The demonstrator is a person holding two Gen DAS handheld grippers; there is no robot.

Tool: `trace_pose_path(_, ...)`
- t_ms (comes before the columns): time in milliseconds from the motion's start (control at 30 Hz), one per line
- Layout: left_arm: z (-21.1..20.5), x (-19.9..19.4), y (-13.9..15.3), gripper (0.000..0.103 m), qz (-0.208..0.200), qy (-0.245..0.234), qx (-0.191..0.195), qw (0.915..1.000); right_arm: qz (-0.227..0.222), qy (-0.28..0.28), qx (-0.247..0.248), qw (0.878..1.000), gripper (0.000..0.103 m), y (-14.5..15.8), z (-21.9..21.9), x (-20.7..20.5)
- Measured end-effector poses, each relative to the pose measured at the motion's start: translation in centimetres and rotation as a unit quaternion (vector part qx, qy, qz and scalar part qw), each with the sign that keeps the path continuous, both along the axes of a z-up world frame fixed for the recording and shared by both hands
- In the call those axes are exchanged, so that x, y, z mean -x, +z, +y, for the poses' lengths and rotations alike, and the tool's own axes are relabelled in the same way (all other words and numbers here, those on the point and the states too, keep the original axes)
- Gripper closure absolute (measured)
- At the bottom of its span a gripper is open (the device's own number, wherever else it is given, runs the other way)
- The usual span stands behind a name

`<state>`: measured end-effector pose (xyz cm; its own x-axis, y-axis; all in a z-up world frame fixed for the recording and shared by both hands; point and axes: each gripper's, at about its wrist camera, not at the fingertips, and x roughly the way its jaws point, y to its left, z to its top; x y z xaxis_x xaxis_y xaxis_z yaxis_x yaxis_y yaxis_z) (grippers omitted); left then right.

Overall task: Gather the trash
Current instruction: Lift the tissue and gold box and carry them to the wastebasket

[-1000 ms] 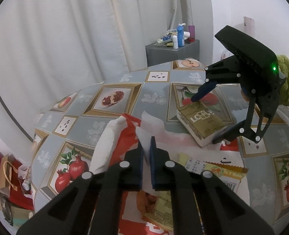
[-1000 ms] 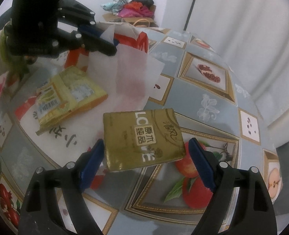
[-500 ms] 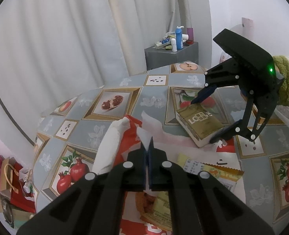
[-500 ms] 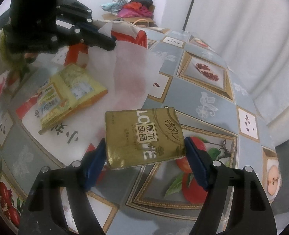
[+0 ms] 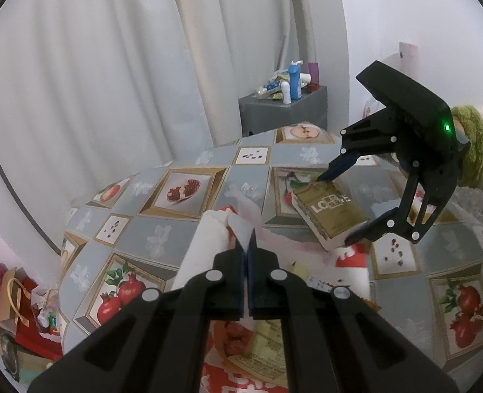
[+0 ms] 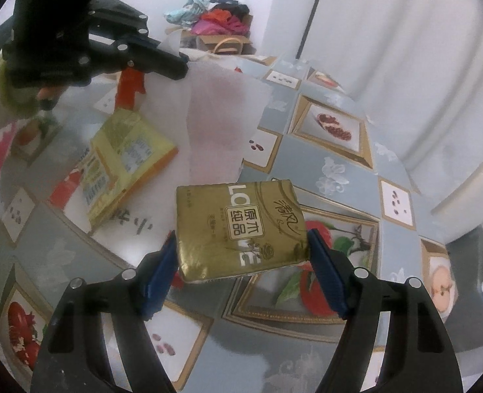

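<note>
Left tongs: shut on the white bag's rim, holding it up near the bench middle.
Right tongs: jaws just closed in, clamping the gold tissue pack, lifted off the bench.
Left to do: pack into bag; yellow wrapper lies on the bag.

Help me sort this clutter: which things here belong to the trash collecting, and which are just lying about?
Job: gold plastic tissue pack in right gripper; white-and-red plastic bag in left gripper; yellow snack wrapper.

Lying about: grey cabinet, blue bottle, pile of clothes.

Tissue pack btwn right gripper jaws, above table; snack bag left, on plastic bag.
</note>
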<state>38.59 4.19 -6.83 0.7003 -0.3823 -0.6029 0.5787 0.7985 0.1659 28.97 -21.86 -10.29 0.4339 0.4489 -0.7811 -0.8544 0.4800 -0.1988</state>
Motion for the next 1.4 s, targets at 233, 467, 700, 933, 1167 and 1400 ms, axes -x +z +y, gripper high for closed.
trace_pose_path(233, -0.4, 1.9, 1.7, 0.102, -0.018, -0.008, 0.010, 0.9998, -0.014, -0.009, 0.001, 1.000, 0.031, 1.5, -0.6, 2.0)
trace_pose_path(467, -0.9, 4.3, 4.0, 0.102, -0.036, -0.017, 0.019, 0.9990, -0.030, -0.026, -0.007, 0.999, 0.031, 3.5, -1.7, 4.7)
trace_pose_path(700, -1.5, 7.0, 6.1, 0.102, -0.055, -0.027, 0.027, 0.9978, -0.052, -0.057, -0.019, 0.997, 0.031, 5.4, -3.3, 8.6)
trace_pose_path(933, -2.2, 10.0, 8.1, 0.102, -0.068, -0.042, 0.037, 0.9961, -0.067, -0.086, -0.030, 0.994, 0.031, 6.8, -4.8, 12.4)
trace_pose_path(1167, -3.4, 13.1, 9.7, 0.102, -0.079, -0.063, 0.040, 0.9940, -0.082, -0.120, -0.049, 0.988, 0.031, 7.9, -6.5, 15.8)
trace_pose_path(1400, -5.4, 15.7, 11.1, 0.102, -0.084, -0.093, 0.050, 0.9909, -0.103, -0.163, -0.069, 0.979, 0.031, 9.1, -9.1, 19.9)
